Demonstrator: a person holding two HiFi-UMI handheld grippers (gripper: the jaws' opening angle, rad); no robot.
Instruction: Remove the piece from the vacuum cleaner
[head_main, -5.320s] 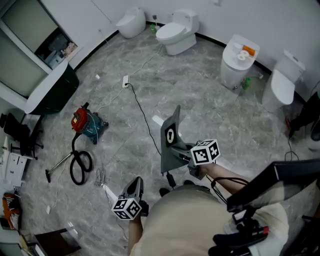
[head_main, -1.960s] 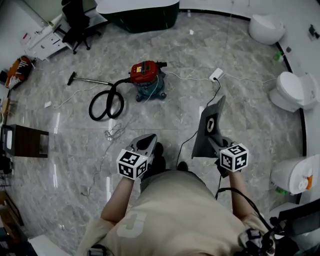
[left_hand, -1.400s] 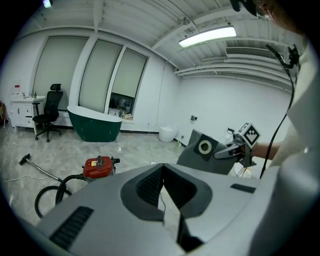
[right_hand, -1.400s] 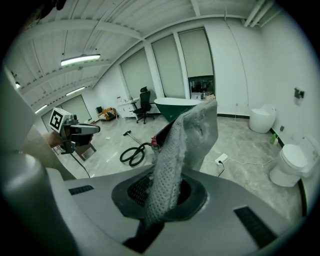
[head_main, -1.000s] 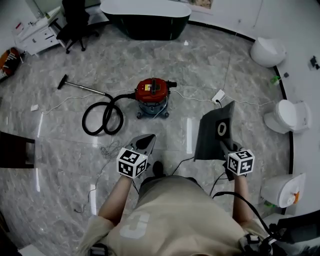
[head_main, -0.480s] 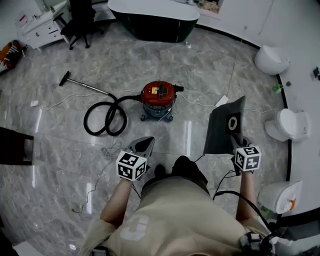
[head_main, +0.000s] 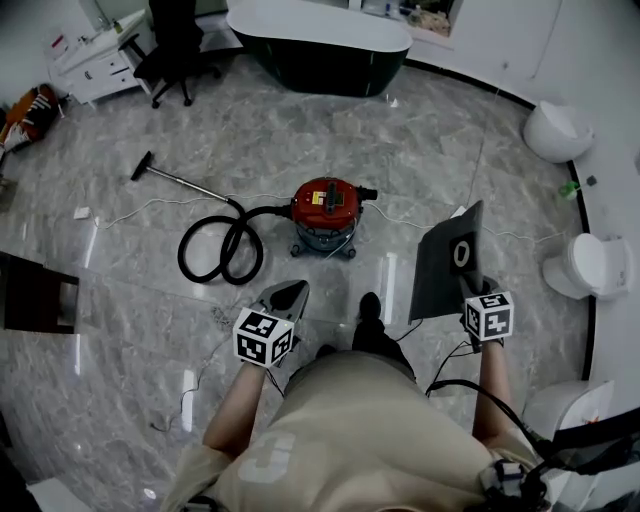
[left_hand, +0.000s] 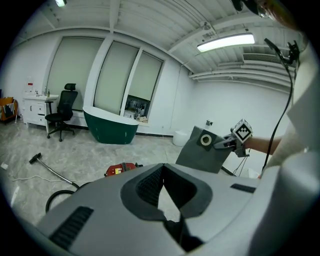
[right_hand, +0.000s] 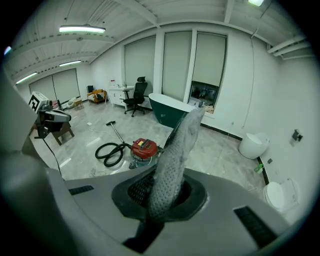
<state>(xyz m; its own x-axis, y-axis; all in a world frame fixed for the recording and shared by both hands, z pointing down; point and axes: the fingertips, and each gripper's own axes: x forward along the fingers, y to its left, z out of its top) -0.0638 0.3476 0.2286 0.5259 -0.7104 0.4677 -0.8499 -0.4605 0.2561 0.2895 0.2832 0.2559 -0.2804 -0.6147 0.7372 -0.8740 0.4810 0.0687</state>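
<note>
Both arms reach out in front of the person, low over the grey floor (head_main: 130, 300). The left gripper (head_main: 285, 293) has its tips together with nothing in them. The right gripper (head_main: 472, 292) is pinched tight on one edge of the grey dust bag (head_main: 445, 265) (the flat piece with a round hole). It held the bag the same way a second ago, but one foot (head_main: 369, 306) has stepped forward since then. The bag is off the red vacuum cleaner (head_main: 326, 205) and well apart from it. Its long side runs straight ahead from the jaws, and its hole side faces left and up.
</note>
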